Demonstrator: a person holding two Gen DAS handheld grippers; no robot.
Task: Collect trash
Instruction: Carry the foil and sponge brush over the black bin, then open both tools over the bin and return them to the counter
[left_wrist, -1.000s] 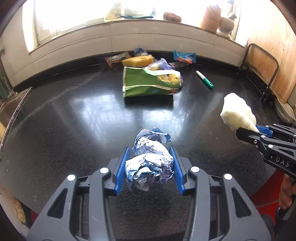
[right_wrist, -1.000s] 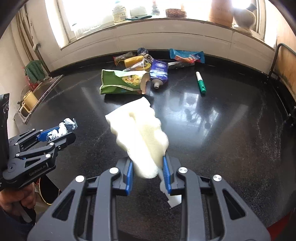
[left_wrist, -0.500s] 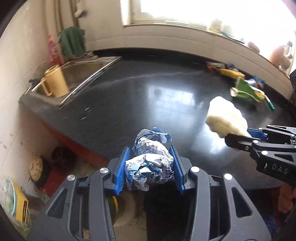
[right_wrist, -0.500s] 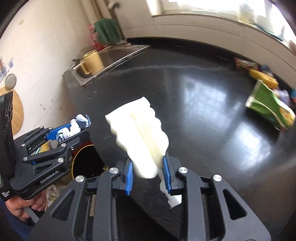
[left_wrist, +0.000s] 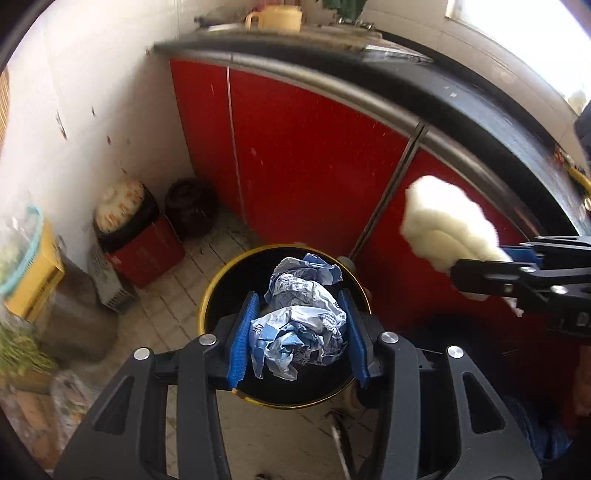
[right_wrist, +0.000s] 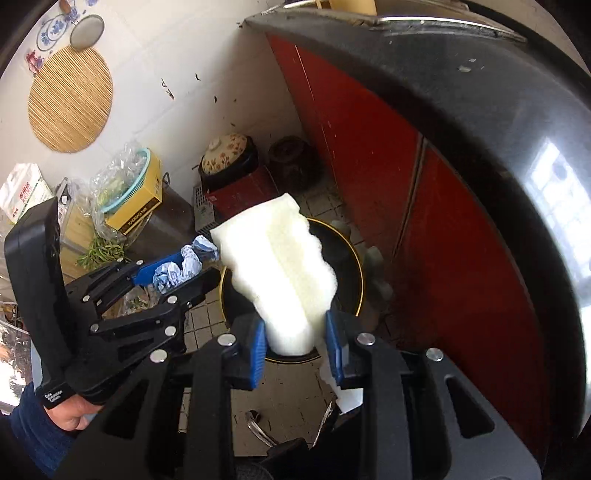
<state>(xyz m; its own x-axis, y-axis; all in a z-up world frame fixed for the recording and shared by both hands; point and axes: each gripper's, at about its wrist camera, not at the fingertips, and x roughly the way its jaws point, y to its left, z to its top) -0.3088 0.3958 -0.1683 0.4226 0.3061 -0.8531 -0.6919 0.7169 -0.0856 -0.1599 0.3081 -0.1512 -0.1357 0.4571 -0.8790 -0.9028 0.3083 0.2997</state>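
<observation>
Red cabinet doors (left_wrist: 314, 155) fill the far side of both views, under the black table (right_wrist: 480, 122) whose edge curves across the top right. On the tiled floor (left_wrist: 166, 306) just in front of the doors stands a black bin (left_wrist: 210, 295) with a yellow rim, its mouth open upward. To its left, against the white wall, a clay pot (right_wrist: 225, 153) with a flowered lid sits on a red box, a dark jar just to its right.

Both grippers point steeply down over the bin. The left gripper (left_wrist: 299, 328) is clamped on a crumpled ball of blue-and-white paper (left_wrist: 301, 317), its blue pads pressing both sides, and the ball hangs directly above the bin's mouth. The right gripper (right_wrist: 297, 345) is closed on a piece of white foam (right_wrist: 280, 273), which sticks out forward above the bin's near rim. In the right wrist view, a hand (right_wrist: 70, 413) in a dark blue sleeve grips the left tool's handle.
</observation>
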